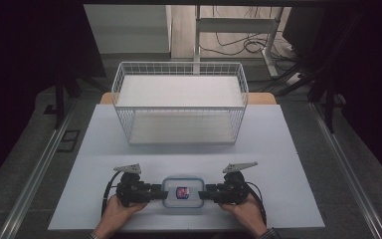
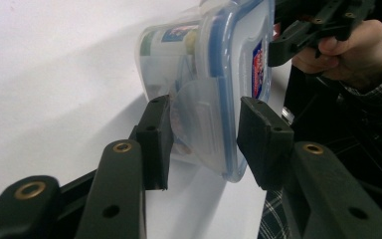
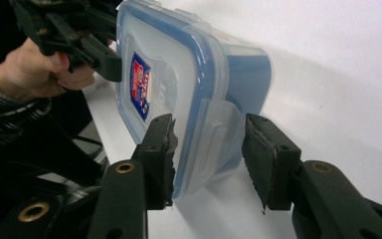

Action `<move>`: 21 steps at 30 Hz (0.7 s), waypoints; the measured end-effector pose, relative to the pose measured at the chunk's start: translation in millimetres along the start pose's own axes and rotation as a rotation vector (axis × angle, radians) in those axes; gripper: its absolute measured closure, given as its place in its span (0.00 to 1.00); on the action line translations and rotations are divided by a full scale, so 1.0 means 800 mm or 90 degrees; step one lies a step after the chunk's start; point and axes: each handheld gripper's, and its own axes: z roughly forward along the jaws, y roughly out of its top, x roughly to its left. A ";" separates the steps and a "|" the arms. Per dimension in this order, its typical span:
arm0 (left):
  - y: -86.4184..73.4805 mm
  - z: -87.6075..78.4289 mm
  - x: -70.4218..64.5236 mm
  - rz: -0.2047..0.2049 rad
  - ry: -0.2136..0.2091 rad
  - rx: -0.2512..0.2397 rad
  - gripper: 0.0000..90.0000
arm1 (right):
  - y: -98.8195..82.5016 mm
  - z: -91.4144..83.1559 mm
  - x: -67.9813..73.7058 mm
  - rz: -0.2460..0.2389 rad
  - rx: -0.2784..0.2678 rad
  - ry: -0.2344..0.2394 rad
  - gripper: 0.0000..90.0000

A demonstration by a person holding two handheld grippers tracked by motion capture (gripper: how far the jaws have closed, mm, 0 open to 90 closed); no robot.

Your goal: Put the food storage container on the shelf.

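- Container (image 1: 182, 191) sits on the near part of the desk (image 1: 278, 149), between the two hands; the wire basket (image 1: 179, 102) stands well apart behind it, with nothing inside.
- Progress, as I judge it: the box is bracketed at both short ends but not lifted; carrying it to the basket, if that is the aim, is all left.
- Left gripper (image 2: 204, 139) straddles one end latch, one jaw against the box side, the other a sliver off the lid, so not quite clamped.
- Right gripper (image 3: 209, 154) straddles the opposite latch; one jaw touches the lid, the other stands clear, so it is not clenched.
- Looks: clear plastic box, blue-rimmed snap lid (image 3: 159, 74) latched shut, a small red-and-blue sticker (image 3: 140, 84) on top, something with a printed label inside.
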 end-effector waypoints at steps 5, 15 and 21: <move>0.011 0.000 0.002 -0.006 -0.009 -0.021 0.66 | 0.004 -0.003 -0.002 0.007 -0.024 -0.013 0.61; 0.036 -0.017 0.004 -0.010 -0.023 -0.074 0.66 | 0.034 -0.021 -0.005 0.007 -0.075 0.023 0.65; 0.058 -0.024 0.000 0.003 -0.014 -0.096 0.65 | 0.055 -0.030 -0.003 -0.006 -0.086 0.019 0.65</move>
